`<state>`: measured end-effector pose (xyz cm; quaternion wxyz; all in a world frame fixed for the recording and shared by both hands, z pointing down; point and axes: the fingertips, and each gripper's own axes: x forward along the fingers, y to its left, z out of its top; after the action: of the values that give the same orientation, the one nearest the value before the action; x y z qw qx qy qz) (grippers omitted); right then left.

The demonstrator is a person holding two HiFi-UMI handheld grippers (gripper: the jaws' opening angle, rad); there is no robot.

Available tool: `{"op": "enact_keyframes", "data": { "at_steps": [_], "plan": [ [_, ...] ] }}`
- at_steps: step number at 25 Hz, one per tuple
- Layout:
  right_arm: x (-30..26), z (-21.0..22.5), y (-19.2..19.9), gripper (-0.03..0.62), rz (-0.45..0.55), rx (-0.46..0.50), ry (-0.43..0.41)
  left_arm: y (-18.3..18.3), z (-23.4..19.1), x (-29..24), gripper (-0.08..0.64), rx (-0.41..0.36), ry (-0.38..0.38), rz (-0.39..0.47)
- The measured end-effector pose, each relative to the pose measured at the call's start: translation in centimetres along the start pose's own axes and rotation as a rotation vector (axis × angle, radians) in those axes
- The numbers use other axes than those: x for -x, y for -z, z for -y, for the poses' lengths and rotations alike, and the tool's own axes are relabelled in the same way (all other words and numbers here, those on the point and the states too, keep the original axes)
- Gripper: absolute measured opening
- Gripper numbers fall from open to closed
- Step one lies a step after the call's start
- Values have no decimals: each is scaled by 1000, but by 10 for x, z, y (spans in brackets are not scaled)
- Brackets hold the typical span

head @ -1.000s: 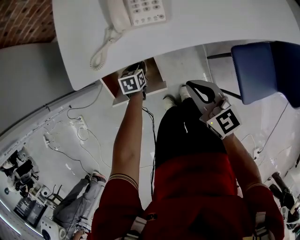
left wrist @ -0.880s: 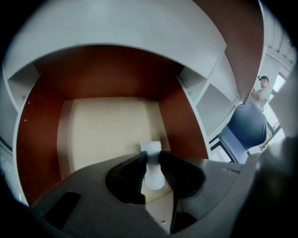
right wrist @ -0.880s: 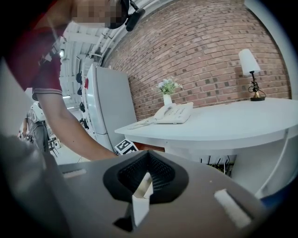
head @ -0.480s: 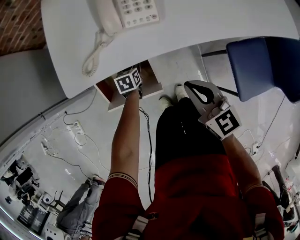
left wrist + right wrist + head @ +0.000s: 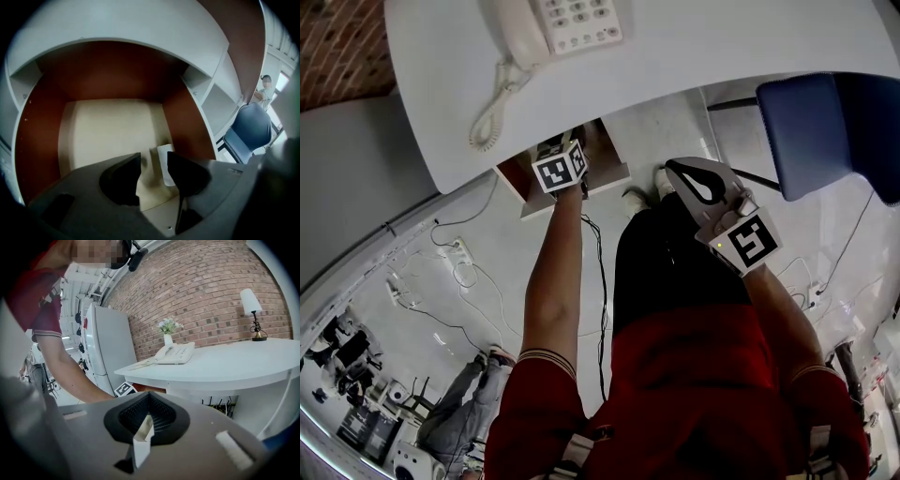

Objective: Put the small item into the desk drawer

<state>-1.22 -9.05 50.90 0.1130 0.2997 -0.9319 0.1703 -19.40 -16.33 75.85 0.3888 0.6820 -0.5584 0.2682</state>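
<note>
While the person's bare left arm [image 5: 551,281] stretches down under the edge of the white desk [image 5: 722,56], the left gripper [image 5: 153,157] looks straight into the open drawer [image 5: 108,126], which has red-brown side walls and a pale cream floor. Its two dark jaws stand a little apart with a narrow gap between them, and they clasp nothing. The small item [image 5: 164,164], a little white oblong, lies flat on the drawer floor near the front, just beyond the jaw tips and partly hidden behind the right-hand jaw; I cannot tell whether that jaw touches it. The right gripper [image 5: 144,428] hangs out in front of the person's dark trousers, well away from the drawer, with its jaws drawn together so that their pale edges meet in the middle of the black hollow. On the desk a cream telephone [image 5: 572,23] sits with its coiled cord [image 5: 492,112] trailing toward the edge. A blue chair [image 5: 816,131] stands to the right of the desk. A brick wall [image 5: 201,291] rises behind the desk.
</note>
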Motion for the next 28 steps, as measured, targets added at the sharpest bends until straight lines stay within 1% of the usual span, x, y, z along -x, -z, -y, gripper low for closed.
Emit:
{"op": "enact_keyframes", "data": {
  "at_steps": [7,11,17,22,25,28],
  "plan": [
    [-6,-6,-6,12,4,0,-27,-8,10,24,181,2,29,54],
    [-11,-9,-9,11,-4,2,-26,-18,22,47,175,-23,59,101],
    [-12,-12,-16,11,-8,-6,-39,-41,49,94,151,-78,103,201],
    [-15,-15,-36,11,17,-9,-44,-68,70,145,127,-124,133,298],
    [-12,-16,-48,11,36,-16,-48,-83,88,176,109,-139,162,350],
    [-8,-19,-62,12,61,-17,-55,-97,101,208,92,-150,174,407]
  ]
}}
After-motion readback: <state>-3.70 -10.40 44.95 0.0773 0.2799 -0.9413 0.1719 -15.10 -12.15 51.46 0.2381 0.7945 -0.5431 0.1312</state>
